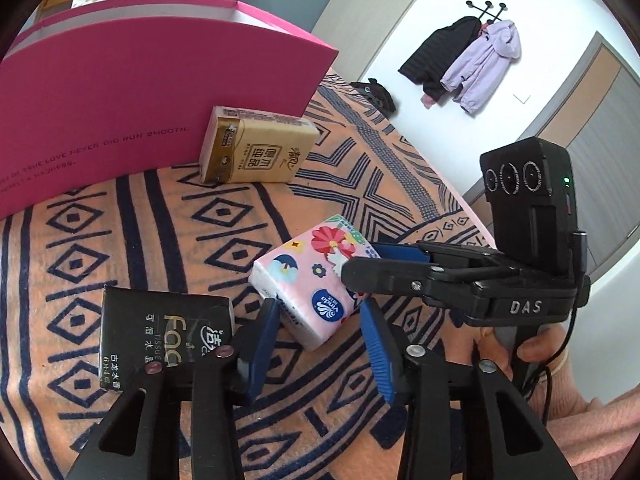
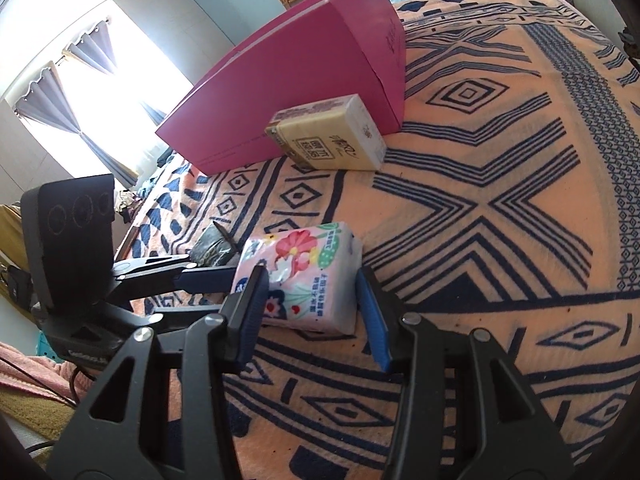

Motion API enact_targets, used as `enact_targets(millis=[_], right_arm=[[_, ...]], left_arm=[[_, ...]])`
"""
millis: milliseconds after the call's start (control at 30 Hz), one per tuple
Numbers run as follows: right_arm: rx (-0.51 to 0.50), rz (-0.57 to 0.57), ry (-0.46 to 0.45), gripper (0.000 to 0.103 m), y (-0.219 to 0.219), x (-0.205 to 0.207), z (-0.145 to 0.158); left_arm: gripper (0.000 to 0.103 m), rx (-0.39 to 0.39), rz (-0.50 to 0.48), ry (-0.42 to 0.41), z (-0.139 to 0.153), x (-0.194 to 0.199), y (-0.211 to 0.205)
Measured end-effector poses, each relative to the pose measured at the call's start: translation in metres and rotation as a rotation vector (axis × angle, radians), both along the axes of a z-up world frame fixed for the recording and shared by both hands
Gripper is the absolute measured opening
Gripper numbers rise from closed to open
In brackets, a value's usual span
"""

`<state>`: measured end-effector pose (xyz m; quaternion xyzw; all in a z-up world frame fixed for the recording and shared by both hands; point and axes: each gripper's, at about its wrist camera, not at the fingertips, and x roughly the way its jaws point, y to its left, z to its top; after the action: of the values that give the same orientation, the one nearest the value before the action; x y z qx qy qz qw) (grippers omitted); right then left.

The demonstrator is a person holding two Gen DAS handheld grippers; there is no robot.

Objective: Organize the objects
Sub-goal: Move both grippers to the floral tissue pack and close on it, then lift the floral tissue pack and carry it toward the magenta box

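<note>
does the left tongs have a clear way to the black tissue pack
Probably yes. The black rectangular tissue pack lies just left of the open left tongs on the orange patterned blanket, nothing between; the pink floral tissue pack sits ahead, not across that path.

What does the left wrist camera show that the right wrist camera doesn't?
Only the left wrist view shows the coats on a wall rack and the black tissue pack's printed face. Only the right wrist view shows the curtained window. Both show the pink floral tissue pack between open gripper fingers, the gold tissue pack, the pink box and the patterned blanket.
</note>
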<state>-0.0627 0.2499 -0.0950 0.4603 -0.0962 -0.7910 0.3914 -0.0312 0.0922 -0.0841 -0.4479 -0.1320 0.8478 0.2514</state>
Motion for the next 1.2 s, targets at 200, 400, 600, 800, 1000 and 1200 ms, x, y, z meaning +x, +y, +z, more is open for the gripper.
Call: enact_targets(millis=[200, 400, 600, 800, 1000, 1200], right_arm=[[0.014, 0.008, 0.012, 0.048, -0.002, 0.005, 0.004], [0.014, 0.003, 0.042, 0.048, -0.002, 0.010, 0.015], [-0.008, 0.004, 0.077, 0.048, -0.004, 0.012, 0.030], [-0.026, 0.007, 0.113, 0.048, -0.009, 0.012, 0.045], [-0.034, 0.005, 0.147, 0.048, -0.013, 0.010, 0.059], [-0.039, 0.007, 0.172, 0.048, -0.017, 0.007, 0.071]], left_arm=[[0.041, 0.020, 0.003, 0.015, 0.002, 0.002, -0.002], [0.041, 0.022, -0.001, 0.059, 0.014, 0.007, -0.003], [0.041, 0.024, 0.001, 0.114, 0.031, 0.010, -0.009], [0.041, 0.015, 0.004, 0.158, 0.045, 0.012, -0.016], [0.041, 0.005, 0.009, 0.200, 0.058, 0.014, -0.017], [0.041, -0.005, 0.015, 0.240, 0.069, 0.013, -0.021]])
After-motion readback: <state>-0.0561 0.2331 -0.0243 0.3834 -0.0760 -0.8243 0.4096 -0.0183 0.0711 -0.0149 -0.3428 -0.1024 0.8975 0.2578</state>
